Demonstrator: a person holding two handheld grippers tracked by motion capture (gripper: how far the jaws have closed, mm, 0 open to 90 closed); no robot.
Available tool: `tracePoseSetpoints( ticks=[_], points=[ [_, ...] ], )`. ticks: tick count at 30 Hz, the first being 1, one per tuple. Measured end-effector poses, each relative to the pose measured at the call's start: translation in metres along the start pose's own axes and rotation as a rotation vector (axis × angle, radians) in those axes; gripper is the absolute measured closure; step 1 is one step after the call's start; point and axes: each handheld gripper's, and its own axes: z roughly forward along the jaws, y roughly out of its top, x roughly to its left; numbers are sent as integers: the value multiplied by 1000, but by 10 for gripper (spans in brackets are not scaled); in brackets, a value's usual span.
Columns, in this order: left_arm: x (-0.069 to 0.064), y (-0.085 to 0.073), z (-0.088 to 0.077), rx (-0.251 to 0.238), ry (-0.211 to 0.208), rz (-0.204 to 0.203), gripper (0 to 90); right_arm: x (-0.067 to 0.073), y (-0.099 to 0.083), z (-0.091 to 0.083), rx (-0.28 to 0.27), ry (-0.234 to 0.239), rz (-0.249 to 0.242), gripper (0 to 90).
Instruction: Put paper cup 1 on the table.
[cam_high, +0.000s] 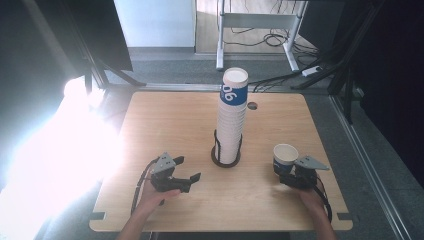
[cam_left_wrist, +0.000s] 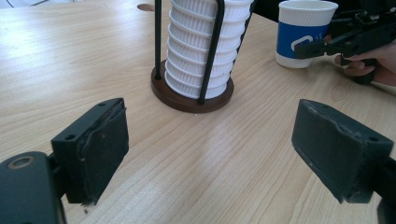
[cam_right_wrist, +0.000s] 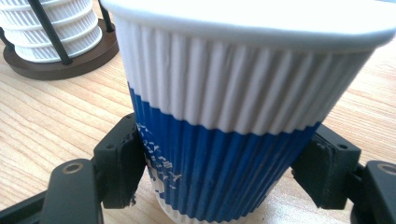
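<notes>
Fingers of the right gripper (cam_high: 292, 172) squeeze a ribbed white and blue paper cup (cam_high: 285, 157) on both sides. The cup stands at about four o'clock from the tall stack of white paper cups (cam_high: 231, 122) in its dark round holder (cam_high: 225, 159), well apart from it, low over the light wooden desk (cam_high: 165, 125). I cannot tell if its bottom touches the desk. The left gripper (cam_high: 189, 170) waits at eight o'clock from the stack, fingers wide and holding nothing. A hard squeeze could crush the thin cup. A tilted let-go could tip it over. A careless swing could knock down the tall stack.
</notes>
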Motion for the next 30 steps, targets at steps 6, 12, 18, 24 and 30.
tracePoseSetpoints(
  ticks=[6,12,18,24,30],
  points=[
    [0,0,0,2,-2,2,111,-1,0,0,5,5,6,255],
    [0,-1,-1,1,1,0,111,-2,-2,-2,25,9,10,249],
    [0,-1,-1,5,-1,0,111,-4,-2,-2,38,-1,17,248],
    [-1,-2,0,11,-2,4,111,-5,0,2,42,-12,20,248],
    [0,-2,-1,10,-1,1,111,-7,0,1,56,-12,47,185]
  ],
)
